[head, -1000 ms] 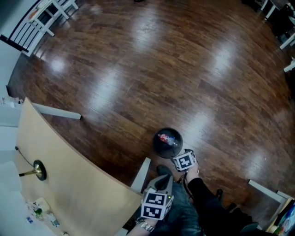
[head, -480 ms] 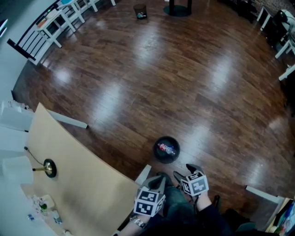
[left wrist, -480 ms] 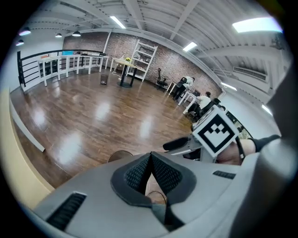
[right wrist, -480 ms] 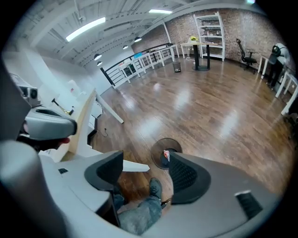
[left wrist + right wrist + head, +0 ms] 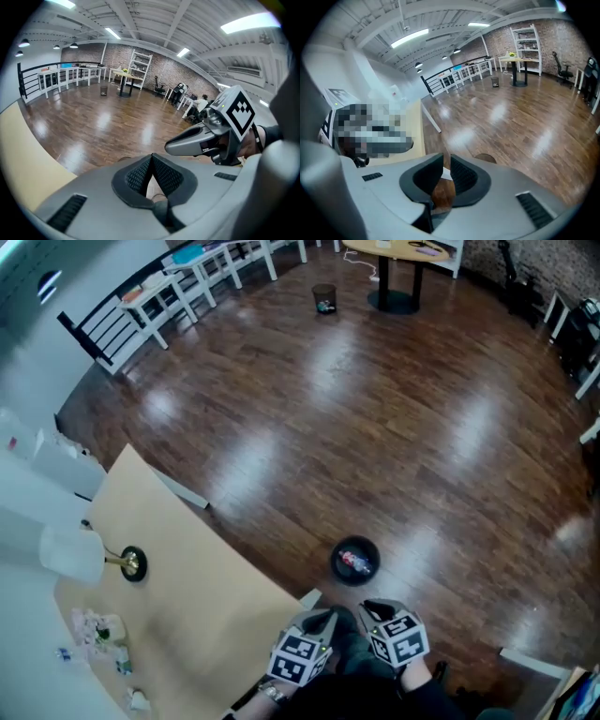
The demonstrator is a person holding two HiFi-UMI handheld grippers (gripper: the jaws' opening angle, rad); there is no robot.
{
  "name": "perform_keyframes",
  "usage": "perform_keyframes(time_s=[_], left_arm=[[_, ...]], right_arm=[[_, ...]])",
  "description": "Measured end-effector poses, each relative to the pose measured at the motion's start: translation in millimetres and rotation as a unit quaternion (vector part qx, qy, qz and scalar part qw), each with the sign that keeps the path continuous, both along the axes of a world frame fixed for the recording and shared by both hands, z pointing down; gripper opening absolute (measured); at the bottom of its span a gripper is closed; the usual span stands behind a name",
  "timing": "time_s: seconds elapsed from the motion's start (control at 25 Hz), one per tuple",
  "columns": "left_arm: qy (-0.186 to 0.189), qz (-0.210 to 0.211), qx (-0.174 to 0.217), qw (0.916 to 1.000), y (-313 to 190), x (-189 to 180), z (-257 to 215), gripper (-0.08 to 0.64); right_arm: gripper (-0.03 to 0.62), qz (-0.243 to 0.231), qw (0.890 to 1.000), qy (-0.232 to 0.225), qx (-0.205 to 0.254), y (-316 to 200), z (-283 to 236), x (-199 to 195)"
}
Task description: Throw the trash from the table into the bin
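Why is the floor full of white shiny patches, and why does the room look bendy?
Head view: the pale patches on the wooden floor are glare from lamps overhead. Left gripper view: the ceiling light strips show, and the wide lens bends the room into a dark-edged circle. Right gripper view: same bending, plus a blocky patch added afterwards.

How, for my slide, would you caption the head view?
Left gripper and right gripper, its empty jaws just closing, near the black bin with trash inside; scraps lie on the tan table.
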State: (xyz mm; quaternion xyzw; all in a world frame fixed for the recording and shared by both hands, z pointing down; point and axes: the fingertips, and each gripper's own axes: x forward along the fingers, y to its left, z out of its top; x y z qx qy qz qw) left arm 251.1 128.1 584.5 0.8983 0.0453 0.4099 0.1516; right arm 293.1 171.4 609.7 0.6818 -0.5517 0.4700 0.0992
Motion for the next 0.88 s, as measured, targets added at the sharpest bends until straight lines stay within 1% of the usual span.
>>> perform_keyframes(time_s=[0.04,0.12,0.32,0.48,0.56,0.64,0.72,0.8,0.88], left_arm=[[0.002,-0.005,0.003,1.0000,-4.1,-6.0,-3.0,0.003],[0.006,-0.015,0.008,0.9998,-13.5,-19.3,-8.2,0.003],[0.015,-0.045,0.001,0.9989,-31.7,-50.7,-23.1,0.000],[0.019,-0.108,-0.018,0.9938,-45.5,-78.5,-30.5,0.002],[0.014,-0.143,-0.012,0.9895,-56.9,-102.8,-31.9,0.003],[0.010,-0.185,-0.003,0.9826,-74.4,-134.4,-32.9,0.003],[0.015,-0.235,0.005,0.9720,-94.4,-169.9,-34.2,0.003],[0.019,-0.287,0.009,0.9576,-112.3,-208.2,-35.8,0.004],[0.014,-0.338,0.007,0.9409,-127.9,-250.4,-38.7,0.003]], right_arm=[[0.040,-0.009,1.000,0.002,0.004,-5.1,-5.7,-6.6],[0.011,-0.029,1.000,0.006,0.010,-16.2,-14.3,-20.8],[0.009,-0.070,0.997,0.020,0.023,-41.7,-26.0,-44.7],[0.009,-0.111,0.993,0.025,0.027,-61.8,-41.4,-62.5],[0.009,-0.143,0.989,0.025,0.025,-76.0,-48.7,-81.7],[0.009,-0.184,0.982,0.025,0.025,-95.0,-52.0,-108.8],[0.009,-0.233,0.972,0.026,0.026,-113.4,-51.3,-141.4],[0.009,-0.283,0.958,0.029,0.036,-135.3,-61.4,-177.2],[0.009,-0.330,0.942,0.035,0.047,-157.0,-71.7,-215.0]])
